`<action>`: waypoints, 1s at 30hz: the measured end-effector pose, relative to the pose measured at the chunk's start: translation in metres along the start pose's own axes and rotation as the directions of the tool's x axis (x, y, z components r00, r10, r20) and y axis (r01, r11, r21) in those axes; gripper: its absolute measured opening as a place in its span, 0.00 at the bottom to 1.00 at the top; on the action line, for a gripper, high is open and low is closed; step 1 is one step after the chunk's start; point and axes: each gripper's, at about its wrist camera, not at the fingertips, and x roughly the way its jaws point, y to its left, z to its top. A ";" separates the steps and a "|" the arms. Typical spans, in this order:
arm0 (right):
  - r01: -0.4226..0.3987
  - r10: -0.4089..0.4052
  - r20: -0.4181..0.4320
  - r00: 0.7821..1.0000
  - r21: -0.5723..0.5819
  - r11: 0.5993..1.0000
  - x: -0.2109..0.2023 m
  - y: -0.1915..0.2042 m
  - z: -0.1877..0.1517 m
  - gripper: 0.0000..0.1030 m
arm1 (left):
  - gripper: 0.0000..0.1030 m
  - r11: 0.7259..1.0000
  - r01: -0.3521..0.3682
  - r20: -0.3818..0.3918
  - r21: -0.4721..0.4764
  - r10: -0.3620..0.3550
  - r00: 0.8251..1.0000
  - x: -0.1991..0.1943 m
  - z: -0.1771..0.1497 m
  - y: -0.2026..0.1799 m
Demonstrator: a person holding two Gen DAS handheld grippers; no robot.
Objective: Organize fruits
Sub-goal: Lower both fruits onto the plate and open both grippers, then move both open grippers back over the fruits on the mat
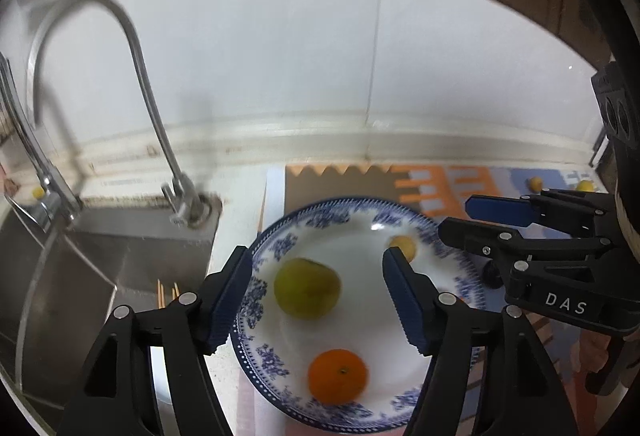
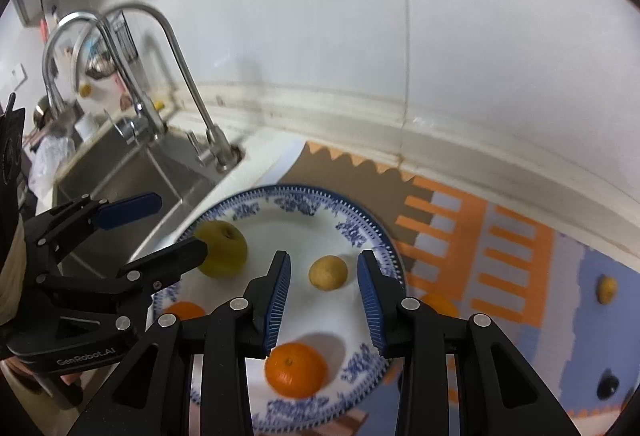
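Note:
A blue-and-white plate (image 1: 280, 232) (image 2: 360, 220) sits on the counter by the sink. On it lie a green-yellow apple (image 1: 307, 288) (image 2: 222, 250), an orange (image 1: 338, 376) (image 2: 295, 369) and a small yellow fruit (image 1: 404, 246) (image 2: 328, 272). A second orange (image 2: 186, 311) lies at the plate's left side. My left gripper (image 1: 318, 296) is open and empty above the plate, its jaws either side of the apple. My right gripper (image 2: 324, 304) is open and empty above the plate, with the small yellow fruit between its fingertips. It also shows in the left wrist view (image 1: 468, 220).
A steel sink (image 1: 80, 276) (image 2: 128, 179) with tall faucets (image 1: 140, 83) (image 2: 180, 75) lies left of the plate. A patterned mat (image 1: 460, 183) (image 2: 500, 256) holds small yellow fruits (image 1: 535, 183) (image 2: 607, 288), an orange (image 2: 440, 304) and a dark fruit (image 2: 608, 384). The white wall is close behind.

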 end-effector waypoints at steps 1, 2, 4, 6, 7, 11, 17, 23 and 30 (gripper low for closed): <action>0.007 -0.007 0.017 1.000 0.005 1.000 -0.008 0.000 -0.001 0.38 | 0.68 1.000 -0.001 0.014 0.006 0.001 1.000 -0.007 0.001 -0.004; 0.017 -0.017 0.039 0.999 0.011 1.000 -0.018 -0.001 -0.003 0.42 | 0.69 1.000 -0.002 0.023 0.012 0.001 1.000 -0.011 0.002 -0.008; 0.042 -0.043 0.077 0.996 0.017 0.999 -0.034 -0.002 -0.007 0.46 | 0.69 1.000 0.008 0.037 0.022 -0.008 0.999 -0.019 0.003 -0.016; 0.073 -0.075 0.108 0.991 0.020 0.997 -0.050 -0.005 -0.011 0.46 | 0.69 0.999 0.019 0.049 0.035 -0.021 0.999 -0.025 0.004 -0.025; 0.084 -0.087 0.119 0.989 0.027 0.996 -0.057 -0.007 -0.013 0.46 | 0.70 0.999 0.024 0.054 0.042 -0.026 0.998 -0.028 0.004 -0.029; 0.130 -0.139 0.166 0.976 0.063 0.990 -0.087 -0.017 -0.021 0.49 | 0.72 0.997 0.045 0.079 0.063 -0.050 0.996 -0.039 0.004 -0.048; 0.212 -0.232 0.233 0.944 0.107 0.971 -0.126 -0.032 -0.034 0.53 | 0.74 0.994 0.096 0.104 0.043 -0.100 0.990 -0.048 0.000 -0.072; 0.284 -0.315 0.271 0.910 0.149 0.947 -0.155 -0.046 -0.051 0.55 | 0.74 0.992 0.114 0.129 0.046 -0.120 0.984 -0.054 -0.006 -0.097; 0.340 -0.386 0.274 0.881 0.201 0.919 -0.174 -0.065 -0.072 0.56 | 0.75 0.991 0.121 0.157 0.058 -0.129 0.979 -0.053 -0.012 -0.120</action>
